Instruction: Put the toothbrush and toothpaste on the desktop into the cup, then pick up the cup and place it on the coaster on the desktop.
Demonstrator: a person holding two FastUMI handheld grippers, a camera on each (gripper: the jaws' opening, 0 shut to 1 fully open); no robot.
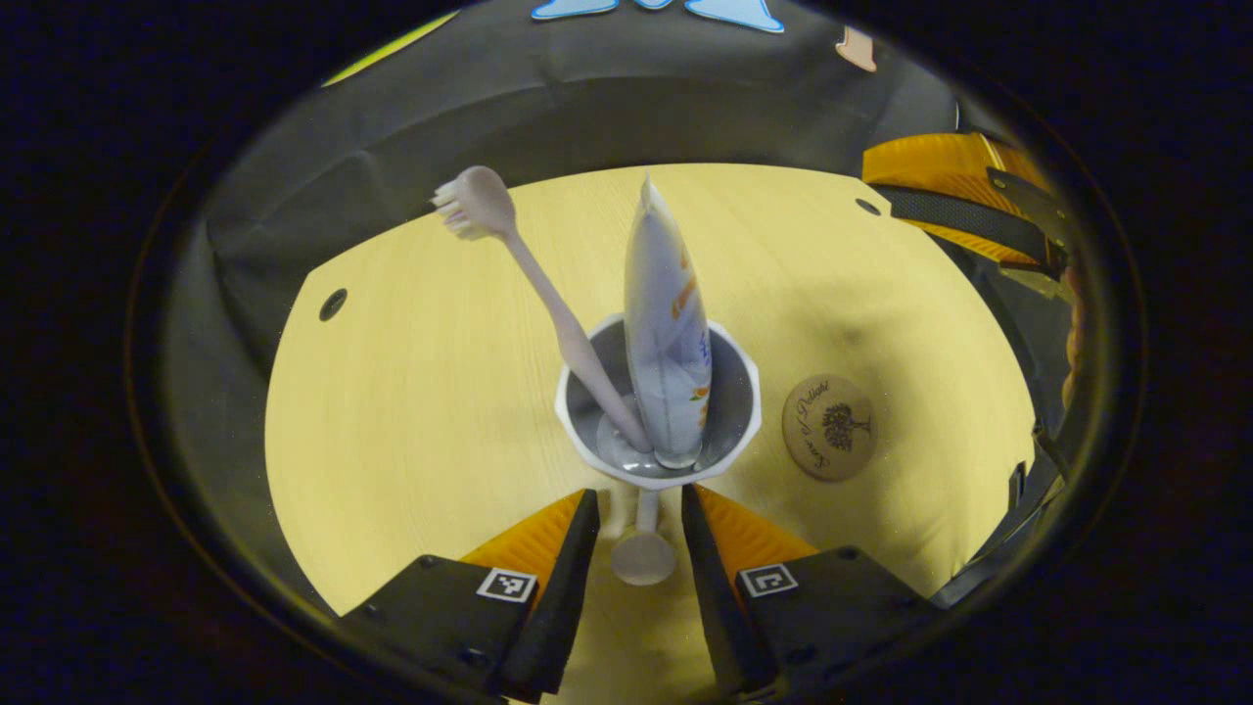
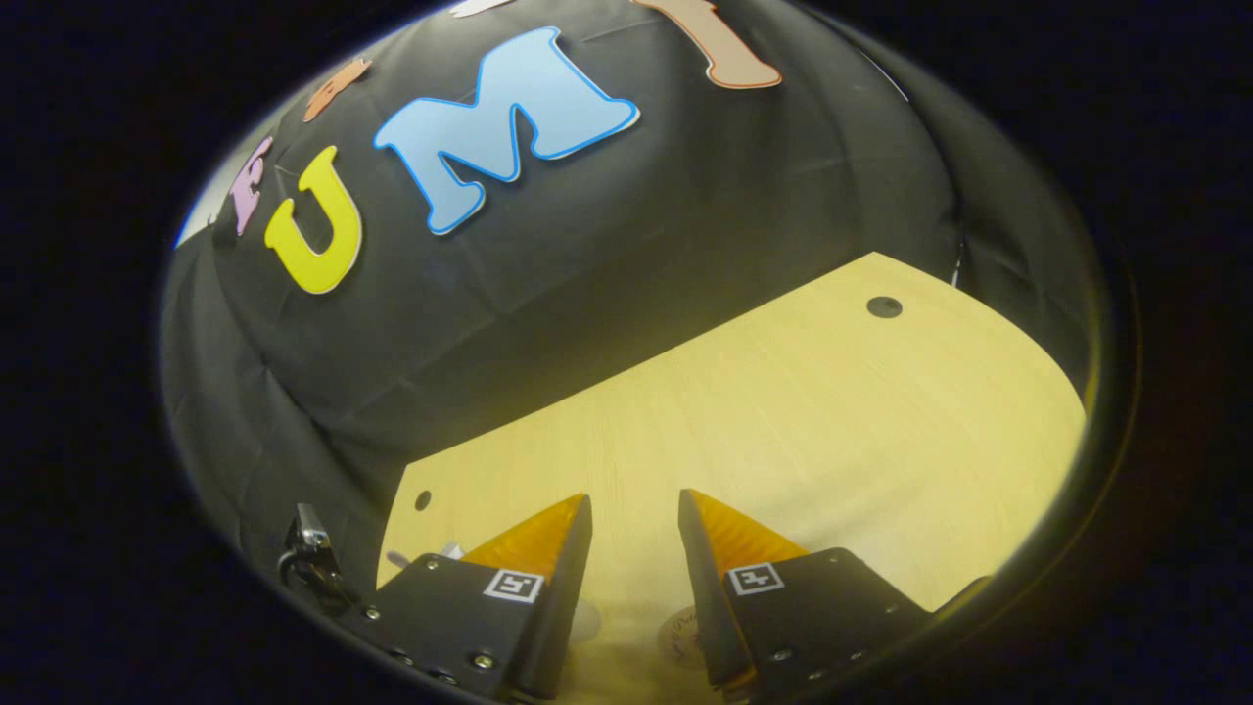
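Where the left gripper view looks down along its own fingers, the left claw (image 1: 636, 509) stands with its jaws apart, one on each side of the stem of a stemmed cup (image 1: 658, 406) that stands upright on the pale wooden desk (image 1: 411, 411); whether the fingers touch the stem I cannot tell, and a gap shows on both sides. Just ahead of the claw, the cup's bowl holds the toothbrush (image 1: 548, 304) — leaning away to the claw's left, bristles up — and the toothpaste (image 1: 666, 323), a tube standing nearly upright with its cap end down in the bowl. A round wooden coaster (image 1: 829, 427) lies flat on the desk just to the right of the cup, apart from it. Farther right, at the edge, part of the other gripper (image 1: 964, 196) shows. In the right gripper view, the right claw (image 2: 634, 509) is spread open with nothing between its jaws, held above bare desk that runs ahead to the black cloth wall (image 2: 685, 215). A sliver of the coaster peeks out beneath its right finger.
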